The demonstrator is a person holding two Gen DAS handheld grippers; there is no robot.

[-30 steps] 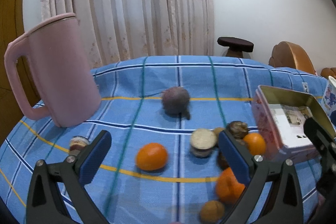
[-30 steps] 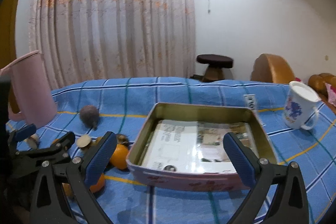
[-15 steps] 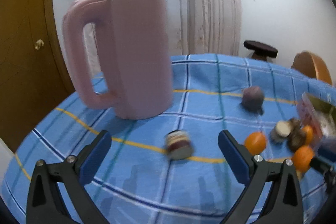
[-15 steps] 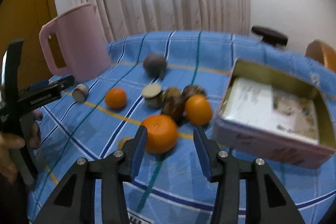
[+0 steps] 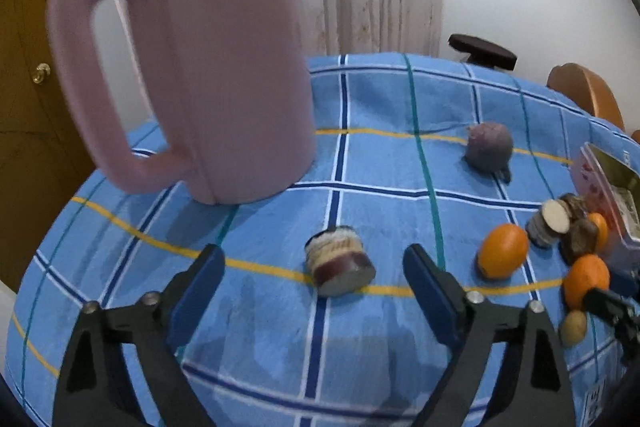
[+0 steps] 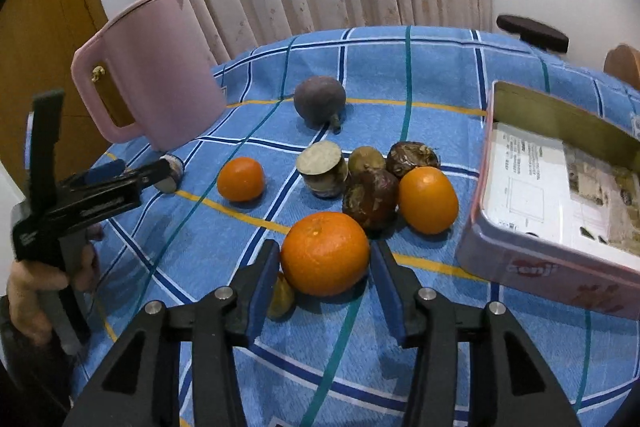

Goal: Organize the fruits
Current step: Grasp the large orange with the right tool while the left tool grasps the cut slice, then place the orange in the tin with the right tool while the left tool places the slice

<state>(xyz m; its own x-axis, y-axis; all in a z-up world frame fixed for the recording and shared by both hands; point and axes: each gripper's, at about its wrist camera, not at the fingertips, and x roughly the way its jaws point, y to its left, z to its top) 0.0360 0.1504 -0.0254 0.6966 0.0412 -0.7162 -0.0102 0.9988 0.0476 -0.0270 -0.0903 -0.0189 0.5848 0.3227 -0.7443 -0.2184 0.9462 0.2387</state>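
While the round orange mandarin (image 6: 325, 253) sits on the blue checked tablecloth (image 6: 420, 75) between the blue pads of the right gripper (image 6: 325, 277), the pads stand just beside its flanks, and I cannot tell whether they press on it. Those jaws have just been closing, narrow now around the fruit. A small tan nut-like fruit (image 6: 281, 295) lies against the left pad. Only the right wrist view shows the heap beyond: a cut purple-skinned piece with a pale face (image 6: 322, 169), two dark brown wrinkled fruits (image 6: 371, 198), an oval orange kumquat (image 6: 428, 200), another orange fruit (image 6: 241, 179) off to the left, a dusky purple round fruit (image 6: 319, 100) farther back, and the open pink tin box lined with paper (image 6: 560, 203) at the right. It also shows a hand (image 6: 38, 281) gripping the left tool.

From the left wrist view comes the short cut purple-and-cream cylinder (image 5: 339, 259), lying on its side between the fingers of the left gripper (image 5: 310, 281), well apart from both pads. Its jaws are wide, and have just been closing a little. Close behind looms the tall pink plastic jug with a handle (image 5: 224, 67).
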